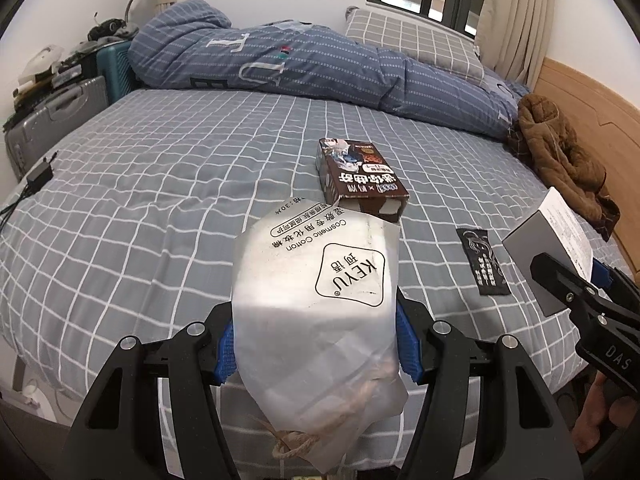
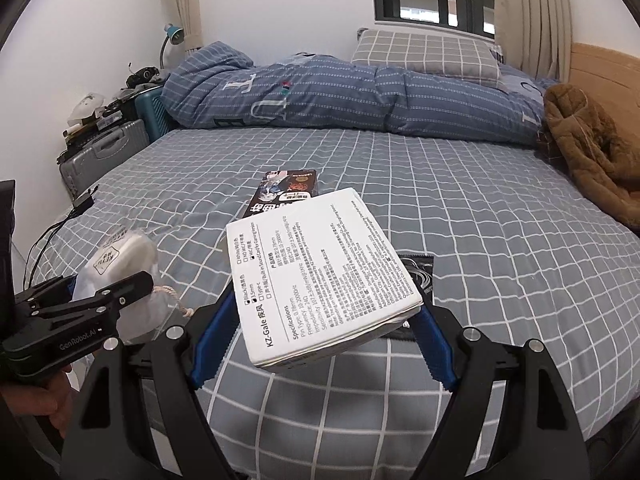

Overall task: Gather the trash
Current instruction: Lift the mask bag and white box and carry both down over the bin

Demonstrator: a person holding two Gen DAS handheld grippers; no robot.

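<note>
We see four pieces of trash, all placed against the bed (image 1: 160,152). A frosted cotton-pad bag (image 1: 316,308), printed "KEYU Cosmetic Cotton", with a twine drawstring hanging below, is pinched between the left gripper's (image 1: 316,350) blue pads, lifted over the bed's near edge. A white box (image 2: 320,276) with dense black print, reading "KZ-Gale", sits tilted between the right gripper's (image 2: 320,340) pads, raised above the bed. A brown snack carton (image 1: 360,176) with white lettering lies flat mid-bed, its near end open. A small black sachet (image 1: 482,260) with silver print lies flat nearer the bed's front edge.
</note>
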